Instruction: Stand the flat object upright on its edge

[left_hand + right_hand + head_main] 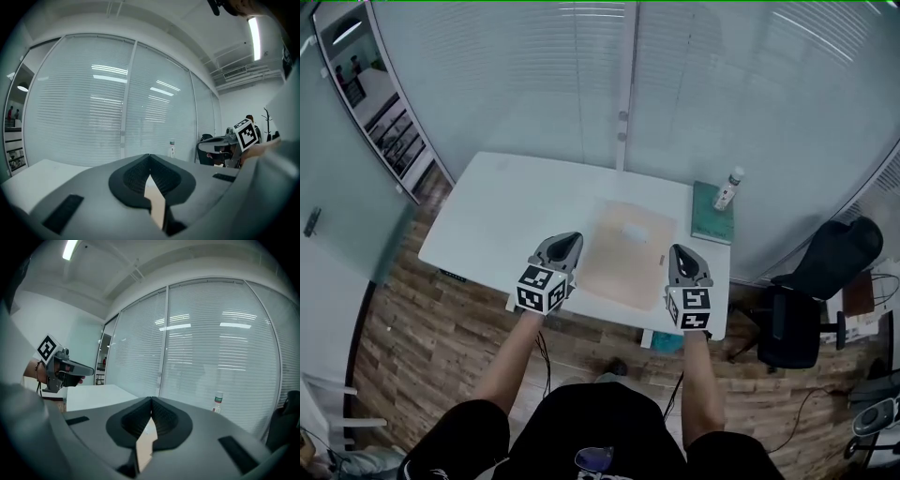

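1. The task looks not yet begun. The flat object, a small pale piece, lies flat on the tan mat toward the mat's far end, near the middle of the white table.
2. Nothing touches the flat object. Both tools hang over the near part of the table, well short of it.
3. The left gripper is at the mat's left edge. Its own view shows the jaws pressed together with nothing between them — only a sliver of mat shows through the notch below.
4. The right gripper is at the mat's right edge, likewise closed and empty.
5. Judged from this, everything remains to be done: reach the piece, open a claw, lift one side and set the piece on its edge.
6. A bottle stands on a green pad at the far right — clear of the work.
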`<state>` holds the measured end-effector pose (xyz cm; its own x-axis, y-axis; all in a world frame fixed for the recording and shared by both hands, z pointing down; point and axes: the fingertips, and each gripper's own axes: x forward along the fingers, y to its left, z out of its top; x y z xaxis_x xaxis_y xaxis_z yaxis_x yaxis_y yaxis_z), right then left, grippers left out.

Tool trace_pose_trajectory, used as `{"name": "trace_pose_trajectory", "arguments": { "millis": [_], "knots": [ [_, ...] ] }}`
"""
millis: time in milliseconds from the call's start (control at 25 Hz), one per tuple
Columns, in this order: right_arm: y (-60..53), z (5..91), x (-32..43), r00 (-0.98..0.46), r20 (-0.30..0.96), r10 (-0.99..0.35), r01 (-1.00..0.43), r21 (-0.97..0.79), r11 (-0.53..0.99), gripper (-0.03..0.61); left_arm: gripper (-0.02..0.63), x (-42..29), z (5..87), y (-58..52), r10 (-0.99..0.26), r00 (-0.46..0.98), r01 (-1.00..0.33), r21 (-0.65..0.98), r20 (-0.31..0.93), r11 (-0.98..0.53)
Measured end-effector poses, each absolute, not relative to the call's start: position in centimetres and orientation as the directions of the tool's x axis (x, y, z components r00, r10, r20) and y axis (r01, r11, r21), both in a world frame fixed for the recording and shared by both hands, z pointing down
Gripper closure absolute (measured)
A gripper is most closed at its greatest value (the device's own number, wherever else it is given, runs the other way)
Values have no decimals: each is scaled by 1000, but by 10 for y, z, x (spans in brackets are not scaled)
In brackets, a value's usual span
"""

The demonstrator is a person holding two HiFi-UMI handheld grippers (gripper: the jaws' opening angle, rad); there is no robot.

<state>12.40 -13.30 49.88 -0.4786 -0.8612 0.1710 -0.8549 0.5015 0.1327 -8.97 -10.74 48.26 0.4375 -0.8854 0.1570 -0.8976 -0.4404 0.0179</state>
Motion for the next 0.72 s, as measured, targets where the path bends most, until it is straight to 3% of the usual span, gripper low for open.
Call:
{"name": "trace_pose_trajectory", "arguments": {
  "millis": [720],
  "knots": [
    [-172, 552, 115, -414, 277, -867, -894, 56, 445, 557, 592, -102, 558, -171, -784, 546, -832, 83, 296, -548]
  ]
}}
